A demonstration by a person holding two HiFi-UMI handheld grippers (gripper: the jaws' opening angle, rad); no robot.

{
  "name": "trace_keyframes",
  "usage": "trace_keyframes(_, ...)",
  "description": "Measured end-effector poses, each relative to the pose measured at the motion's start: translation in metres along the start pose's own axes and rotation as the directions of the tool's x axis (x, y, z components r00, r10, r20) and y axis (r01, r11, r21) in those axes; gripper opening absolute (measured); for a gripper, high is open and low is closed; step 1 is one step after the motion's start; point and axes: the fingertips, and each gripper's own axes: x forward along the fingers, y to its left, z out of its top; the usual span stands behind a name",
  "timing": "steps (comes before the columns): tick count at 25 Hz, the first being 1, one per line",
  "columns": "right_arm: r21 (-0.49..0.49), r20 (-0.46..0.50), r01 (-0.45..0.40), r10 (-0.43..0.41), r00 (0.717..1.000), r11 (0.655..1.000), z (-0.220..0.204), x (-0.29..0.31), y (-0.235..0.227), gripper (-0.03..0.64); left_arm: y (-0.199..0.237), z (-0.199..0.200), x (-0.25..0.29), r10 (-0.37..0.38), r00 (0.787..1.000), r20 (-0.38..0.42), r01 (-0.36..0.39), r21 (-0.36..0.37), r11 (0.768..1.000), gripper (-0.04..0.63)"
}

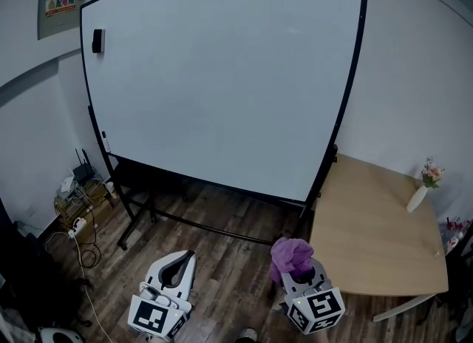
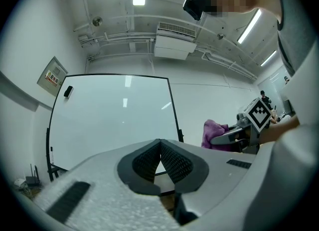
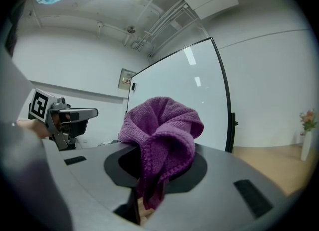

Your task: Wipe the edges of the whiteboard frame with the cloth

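Cloth point(image 3: 162, 135), purple and bunched, is seen clamped in the right gripper point(image 3: 159, 171). The jaws are closed on its lower folds, so a soft wad is left standing proud of the tips. That hold looks suited to pressing against a narrow edge. In the head view the cloth is carried low, right of centre, well apart from the board, so no wiping is judged to be under way yet.

The left gripper point(image 2: 160, 156) is held at the lower left with its ribbed pads brought together and nothing between them. It looks to be kept in reserve.

Further out, the whiteboard point(image 1: 222, 75) fills the upper middle of the head view, bounded by its thin black frame point(image 1: 348, 90). A small dark eraser point(image 1: 97, 41) is stuck near the board's upper left corner, close to the frame, and may have to be skirted. The wooden table point(image 1: 369, 238) is set just beside the right edge, so access there looks cramped. A vase point(image 1: 417, 199) is placed at the table's far corner. The stand point(image 1: 194, 221) runs beneath the board, and a router with cables point(image 1: 81, 186) is crowded at the lower left.
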Motion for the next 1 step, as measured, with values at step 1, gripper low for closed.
trace_keyframes(1,0.001,0.0,0.003,-0.003,1.0,1.0,0.0008,-0.0018,0.0015,0.08,0.0001,0.0014,-0.0015,-0.001,1.0,0.007,0.001,0.003,1.0,0.017)
